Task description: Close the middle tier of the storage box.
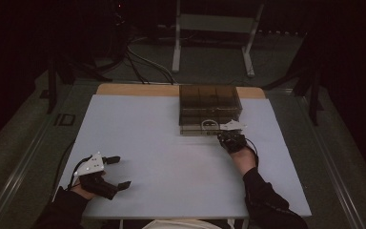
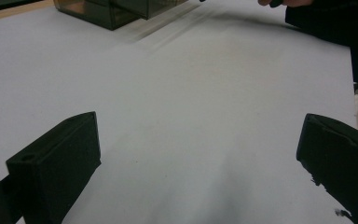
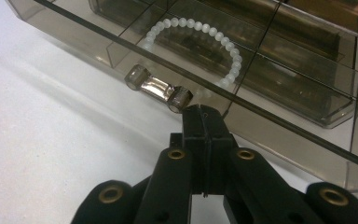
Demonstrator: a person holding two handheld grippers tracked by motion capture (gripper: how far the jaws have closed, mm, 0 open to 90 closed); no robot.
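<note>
From the high view, one smoky plastic box [image 1: 209,107] sits at the far side of the table [image 1: 171,157], with the right gripper [image 1: 229,137] at its near edge and the left gripper [image 1: 116,171] resting near-left, jaws wide apart over bare table. The right gripper view adds what that hides: jaws pressed together, tips touching the drawer's handle [image 3: 158,88]. Behind the clear front lies one white bead bracelet [image 3: 193,42], in one drawer compartment.

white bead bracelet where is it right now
In the right gripper view the white bead bracelet lies inside the smoky clear box, in a front compartment behind its handle, just beyond the shut right hand-held gripper.
</note>
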